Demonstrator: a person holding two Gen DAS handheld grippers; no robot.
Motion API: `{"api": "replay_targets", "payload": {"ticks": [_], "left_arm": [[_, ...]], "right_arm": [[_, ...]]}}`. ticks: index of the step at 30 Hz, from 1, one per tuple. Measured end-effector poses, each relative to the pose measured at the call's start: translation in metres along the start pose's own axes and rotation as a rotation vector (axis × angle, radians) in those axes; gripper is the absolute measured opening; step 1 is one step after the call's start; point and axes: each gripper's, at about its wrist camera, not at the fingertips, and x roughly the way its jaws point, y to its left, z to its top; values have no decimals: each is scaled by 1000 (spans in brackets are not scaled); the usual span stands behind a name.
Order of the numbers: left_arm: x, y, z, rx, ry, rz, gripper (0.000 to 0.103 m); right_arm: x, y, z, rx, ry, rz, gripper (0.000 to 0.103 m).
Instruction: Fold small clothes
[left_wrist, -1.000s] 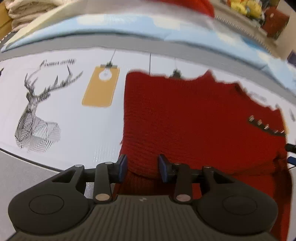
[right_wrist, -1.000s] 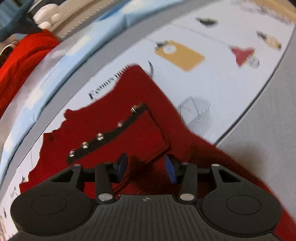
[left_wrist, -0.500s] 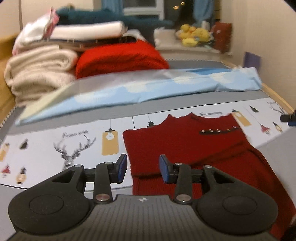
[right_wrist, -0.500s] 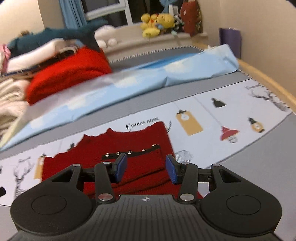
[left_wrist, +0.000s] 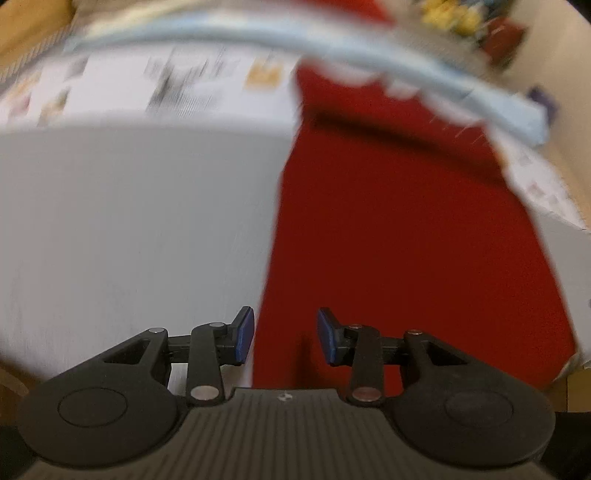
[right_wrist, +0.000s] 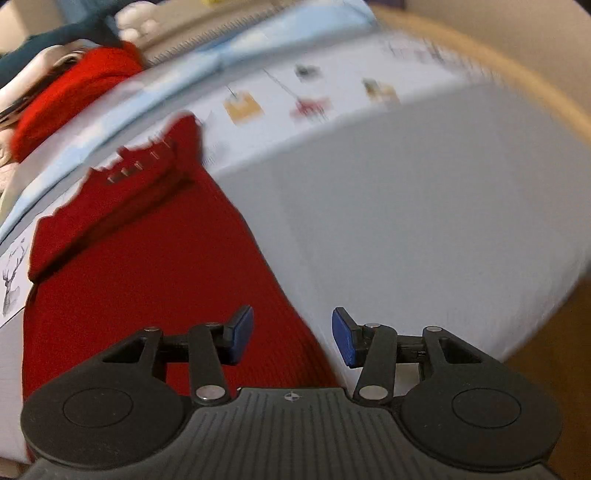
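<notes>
A red knitted sweater (left_wrist: 406, 221) lies flat on the bed, its top part folded down over the body; it also shows in the right wrist view (right_wrist: 147, 266), with a dark studded strip (right_wrist: 142, 166) near the far end. My left gripper (left_wrist: 285, 338) is open and empty over the sweater's near left edge. My right gripper (right_wrist: 292, 336) is open and empty over the sweater's near right edge. Both views are motion-blurred.
The bed has a grey cover (left_wrist: 140, 221) and a white printed band (right_wrist: 314, 99) beyond the sweater. A light blue sheet (left_wrist: 406, 74) lies behind it. A folded red garment (right_wrist: 74, 96) sits on a pile at the back. A wooden bed edge (right_wrist: 517, 85) curves at the right.
Both grippers have tilted down and pulled back to the sweater's near end, one at each side edge. Both stay open and empty.
</notes>
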Motion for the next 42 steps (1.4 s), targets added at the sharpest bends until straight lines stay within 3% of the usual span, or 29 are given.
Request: {"api": "replay_targets", "payload": {"ticks": [2, 5, 9, 14, 18, 19, 20, 21, 22, 24, 28, 34, 39, 42], "left_arm": [[7, 10, 0, -45, 37, -37, 41], [11, 22, -2, -69, 53, -16, 41], [18, 34, -13, -158, 125, -58, 41], [20, 25, -21, -85, 106, -20, 41], [22, 21, -21, -70, 92, -17, 40], [22, 21, -22, -62, 89, -14, 39], [24, 18, -21, -53, 86, -13, 29], [24, 16, -22, -40, 85, -21, 24], [23, 15, -22, -38, 85, -30, 20], [20, 16, -23, -38, 86, -33, 19], [21, 23, -25, -92, 116, -59, 19], [23, 18, -24, -60, 113, -47, 19], [13, 12, -22, -20, 91, -39, 11], [-9, 9, -12, -8, 49, -83, 10]], "right_arm": [[7, -9, -6, 15, 14, 6, 49], [20, -15, -15, 41, 27, -9, 49], [31, -5, -21, 33, 57, 15, 49], [49, 5, -36, -46, 127, -39, 50], [53, 12, -45, -102, 126, -74, 51], [53, 13, -45, -107, 124, -75, 50], [53, 14, -46, -109, 124, -80, 48], [53, 15, -47, -108, 123, -80, 42], [52, 15, -47, -106, 122, -74, 28], [50, 14, -47, -93, 121, -49, 20], [46, 11, -47, -80, 117, -32, 21], [51, 14, -49, -108, 136, -57, 29], [49, 19, -49, -107, 120, -45, 19], [39, 19, -45, -82, 86, -17, 17]]}}
